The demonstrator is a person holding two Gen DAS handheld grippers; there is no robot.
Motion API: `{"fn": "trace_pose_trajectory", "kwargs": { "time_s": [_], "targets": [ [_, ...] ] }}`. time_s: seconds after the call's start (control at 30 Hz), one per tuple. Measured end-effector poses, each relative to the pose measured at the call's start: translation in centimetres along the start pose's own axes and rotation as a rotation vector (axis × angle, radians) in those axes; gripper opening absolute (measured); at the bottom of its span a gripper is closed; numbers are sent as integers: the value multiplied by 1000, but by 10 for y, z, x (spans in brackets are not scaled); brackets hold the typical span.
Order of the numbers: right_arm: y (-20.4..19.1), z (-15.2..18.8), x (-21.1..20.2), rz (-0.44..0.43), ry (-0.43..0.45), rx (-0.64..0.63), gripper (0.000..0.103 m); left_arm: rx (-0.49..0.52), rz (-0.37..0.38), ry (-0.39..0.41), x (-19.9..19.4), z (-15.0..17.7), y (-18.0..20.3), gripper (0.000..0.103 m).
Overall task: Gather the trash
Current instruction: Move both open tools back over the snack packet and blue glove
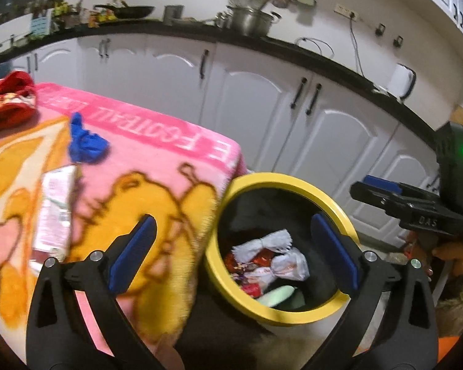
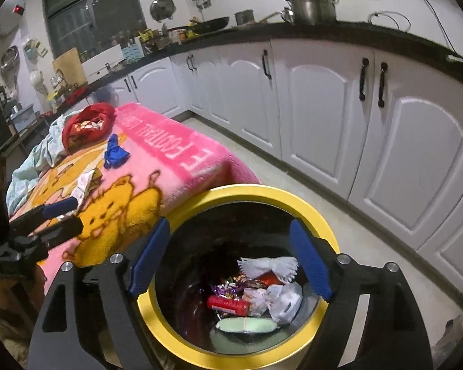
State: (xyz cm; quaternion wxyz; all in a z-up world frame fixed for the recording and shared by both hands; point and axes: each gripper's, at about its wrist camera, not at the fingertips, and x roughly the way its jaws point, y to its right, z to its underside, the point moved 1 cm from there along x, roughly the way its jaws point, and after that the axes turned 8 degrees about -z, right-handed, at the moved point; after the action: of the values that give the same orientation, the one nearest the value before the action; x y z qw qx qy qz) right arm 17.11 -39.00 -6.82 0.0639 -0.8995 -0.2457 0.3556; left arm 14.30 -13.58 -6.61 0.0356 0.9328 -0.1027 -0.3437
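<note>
Hovering over the yellow-rimmed bin [image 2: 182, 343] at the lower middle of the right wrist view, the right hand-held gripper [image 2: 231, 260] has its blue pads spread wide with nothing between them; the bin's mouth shows through the gap. That placement, jaws apart directly above the opening, reads as a drop made straight into the bin rather than a reach for anything.

Likewise empty and spread as wide as it goes, the left hand-held gripper [image 1: 234, 254] sits at the lower middle of the left wrist view, straddling the edge where the pink blanket [image 1: 157, 160] meets the bin. One pad lies over the blanket, the other over the bin's rim.

Inside the bin, at its bottom, lie a white fringed wrapper [image 2: 267, 266], a red packet [image 2: 228, 305], a crumpled white bag [image 2: 285, 303], shiny purple sweet wrappers [image 2: 228, 289] and a pale green object [image 2: 247, 325]. They are piled loosely, touching one another.

Left on the blanket, in the left half of the left wrist view, are a crumpled blue scrap [image 1: 88, 143] and, nearer the camera, a white and pink packet [image 1: 54, 212]. A red cloth bundle [image 1: 9, 100] sits at the upper left, well apart from the bin. Judging by this, the collecting is partly done, with those two pieces probably next.
</note>
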Motion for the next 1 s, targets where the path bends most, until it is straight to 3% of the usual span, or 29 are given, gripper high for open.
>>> {"fn": "trace_pose_trajectory", "kwargs": {
  "time_s": [0.37, 1.0],
  "targets": [
    [-44, -13, 3, -12, 52, -89, 83, -70, -83, 74, -25, -5, -40, 92],
    [-131, -55, 32, -108, 54, -254, 84, -185, -199, 128, -47, -2, -113, 92]
  ]
}}
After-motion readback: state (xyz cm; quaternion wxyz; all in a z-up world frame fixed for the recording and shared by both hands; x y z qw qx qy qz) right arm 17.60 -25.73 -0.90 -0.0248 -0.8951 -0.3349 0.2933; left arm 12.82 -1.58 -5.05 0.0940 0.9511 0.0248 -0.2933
